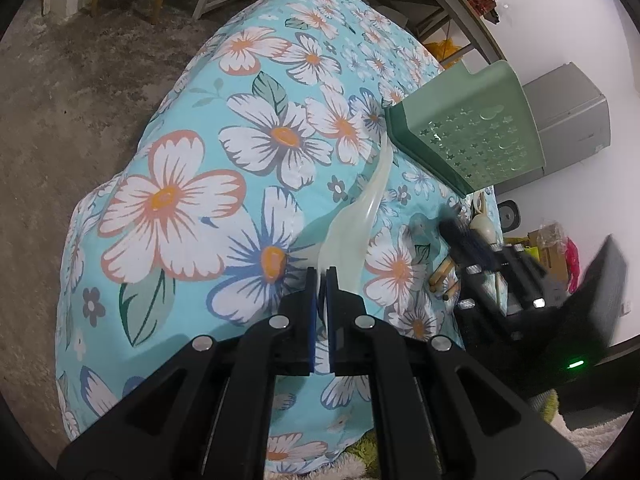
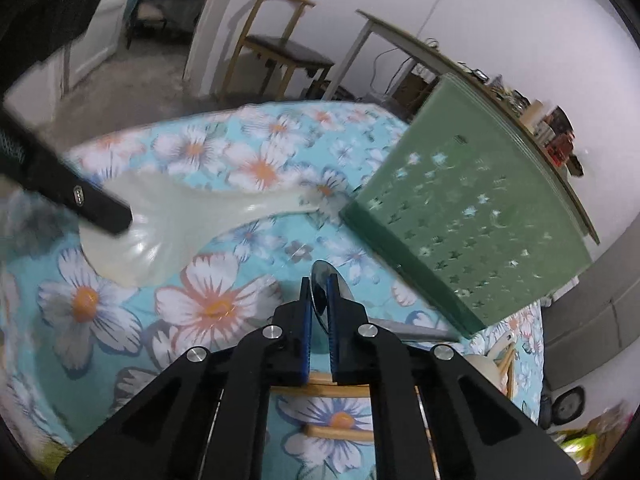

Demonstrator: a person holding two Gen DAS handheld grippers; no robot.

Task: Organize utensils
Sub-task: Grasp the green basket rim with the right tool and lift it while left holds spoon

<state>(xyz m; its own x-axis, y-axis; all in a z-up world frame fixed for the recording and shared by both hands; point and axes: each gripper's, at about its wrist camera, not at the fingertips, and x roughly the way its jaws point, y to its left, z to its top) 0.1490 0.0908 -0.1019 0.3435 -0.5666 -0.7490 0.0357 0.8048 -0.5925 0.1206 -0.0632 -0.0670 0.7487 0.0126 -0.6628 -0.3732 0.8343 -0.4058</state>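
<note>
The left hand-held gripper (image 1: 321,280) pinches a white rice paddle (image 1: 360,220) by its blade, long axis pointing ahead at the green basket (image 1: 472,136) near the table's right edge. The right hand-held gripper (image 2: 320,284) pinches a metal spoon (image 2: 326,280), just beside that basket (image 2: 472,216).

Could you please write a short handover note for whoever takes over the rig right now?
Left hand-held gripper: shut on the translucent white rice paddle, blade end between its pads, handle pointing toward the green basket.
Right hand-held gripper: shut on the metal spoon, gripped at the bowl.
Both are above the floral cloth, in front of the basket.
No utensil is visibly in the basket.
Left: place both; wooden chopsticks and a cream ladle remain on the cloth.
</note>
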